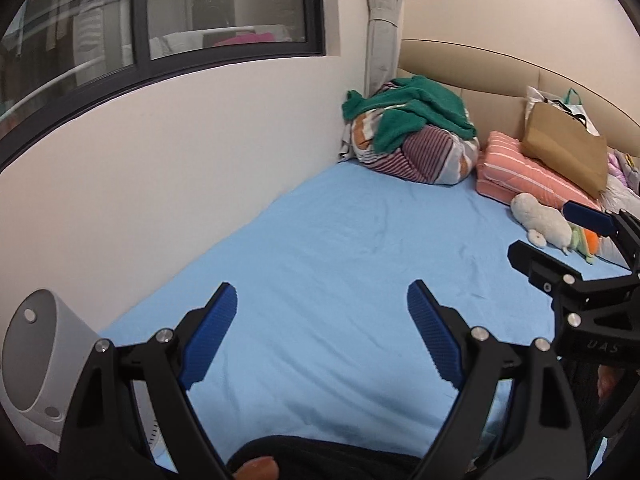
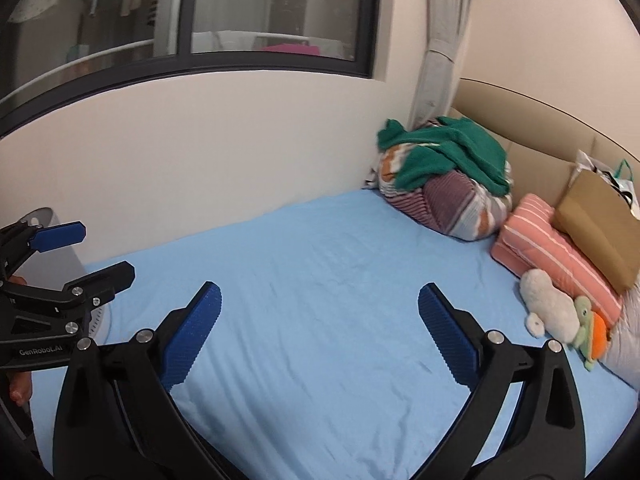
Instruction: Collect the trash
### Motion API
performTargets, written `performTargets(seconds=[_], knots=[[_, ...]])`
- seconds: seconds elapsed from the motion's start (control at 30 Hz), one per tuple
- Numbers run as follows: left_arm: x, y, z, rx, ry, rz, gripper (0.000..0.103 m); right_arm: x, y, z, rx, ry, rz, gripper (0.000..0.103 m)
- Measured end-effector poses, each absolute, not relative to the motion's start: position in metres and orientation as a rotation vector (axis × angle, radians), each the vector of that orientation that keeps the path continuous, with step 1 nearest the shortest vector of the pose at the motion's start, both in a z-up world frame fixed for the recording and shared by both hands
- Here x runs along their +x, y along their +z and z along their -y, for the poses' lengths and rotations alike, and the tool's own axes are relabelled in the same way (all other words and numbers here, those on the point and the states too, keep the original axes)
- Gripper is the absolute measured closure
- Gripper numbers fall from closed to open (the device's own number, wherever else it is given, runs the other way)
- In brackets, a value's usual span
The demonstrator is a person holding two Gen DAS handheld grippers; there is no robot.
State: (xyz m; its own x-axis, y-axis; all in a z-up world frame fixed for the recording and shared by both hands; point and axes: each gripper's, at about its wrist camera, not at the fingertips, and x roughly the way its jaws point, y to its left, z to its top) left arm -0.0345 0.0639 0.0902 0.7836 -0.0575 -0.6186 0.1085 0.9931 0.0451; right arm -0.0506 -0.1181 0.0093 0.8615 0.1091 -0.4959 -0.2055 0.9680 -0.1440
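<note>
Both claws spread, empty, over blue sheet [image 1: 340, 240]; brown paper bag [image 1: 564, 156] far right, well apart.

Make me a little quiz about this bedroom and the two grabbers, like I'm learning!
1. True or false: the left gripper is squeezing a piece of trash.
2. What lies on top of the striped bundle in the corner of the bed? A) a green cloth B) a red ball C) a book
3. Fill in: the brown paper bag rests on the pink striped ______.

Key:
1. False. Both grippers are open and empty; the right gripper too.
2. A, the green cloth.
3. Pillow, next to the white soft toy.
</note>
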Motion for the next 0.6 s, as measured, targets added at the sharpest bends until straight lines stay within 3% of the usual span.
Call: performTargets(seconds=[0.27,0.6], knots=[[-0.024,0.082,0.014,0.114,-0.201,-0.679,0.014,-0.061,-0.004,0.210,-0.159,0.002,-0.543,0.008],[-0.018,0.077,0.055,0.132,-0.283,-0.702,0.014,-0.068,-0.014,0.263,-0.096,-0.103,-0.564,0.008]])
